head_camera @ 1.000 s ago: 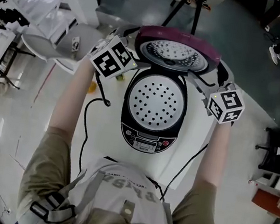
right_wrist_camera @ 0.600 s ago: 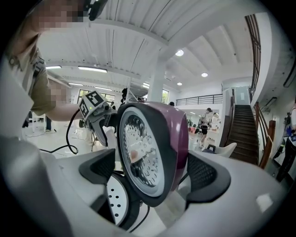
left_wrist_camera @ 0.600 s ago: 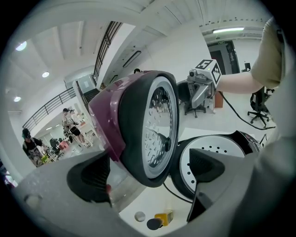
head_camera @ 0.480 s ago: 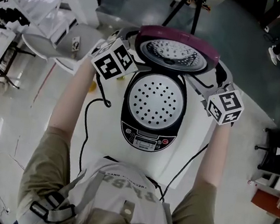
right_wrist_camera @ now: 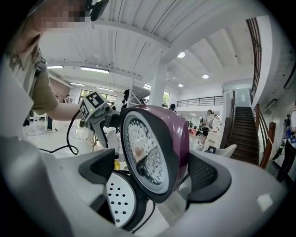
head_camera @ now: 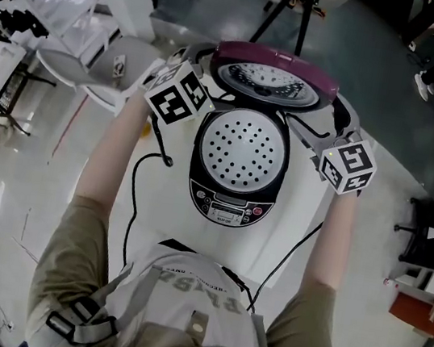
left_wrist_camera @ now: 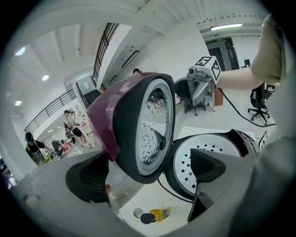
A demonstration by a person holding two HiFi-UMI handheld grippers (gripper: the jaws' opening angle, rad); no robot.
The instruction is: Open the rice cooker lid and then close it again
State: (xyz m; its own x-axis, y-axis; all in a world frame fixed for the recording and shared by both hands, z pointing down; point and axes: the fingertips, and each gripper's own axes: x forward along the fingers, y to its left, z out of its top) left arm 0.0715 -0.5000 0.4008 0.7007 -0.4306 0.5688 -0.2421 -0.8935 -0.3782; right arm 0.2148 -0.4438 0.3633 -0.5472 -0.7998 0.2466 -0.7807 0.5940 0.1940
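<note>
The rice cooker [head_camera: 241, 152] stands mid-table with its perforated white inner tray [head_camera: 244, 147] showing. Its maroon lid [head_camera: 273, 78] stands raised at the back, the dotted inner plate [left_wrist_camera: 155, 132] facing the pot. My left gripper [left_wrist_camera: 150, 173] is open and straddles the lid's left edge; its marker cube [head_camera: 179, 93] is beside the pot. My right gripper [right_wrist_camera: 155, 173] is open too, with the lid [right_wrist_camera: 152, 148] between its pads, the right pad close to the maroon back. Whether any pad touches the lid is unclear.
The cooker's control panel [head_camera: 228, 207] faces me. A black cable [head_camera: 134, 188] trails over the white table [head_camera: 150, 232]. A small yellow item [left_wrist_camera: 162, 214] and round caps lie left of the pot. A white chair [head_camera: 94, 75] stands past the table's left edge.
The lid's inner face looks narrower from above: it has tipped slightly toward the pot. My left gripper has shifted a little to the right. The right gripper has barely moved.
</note>
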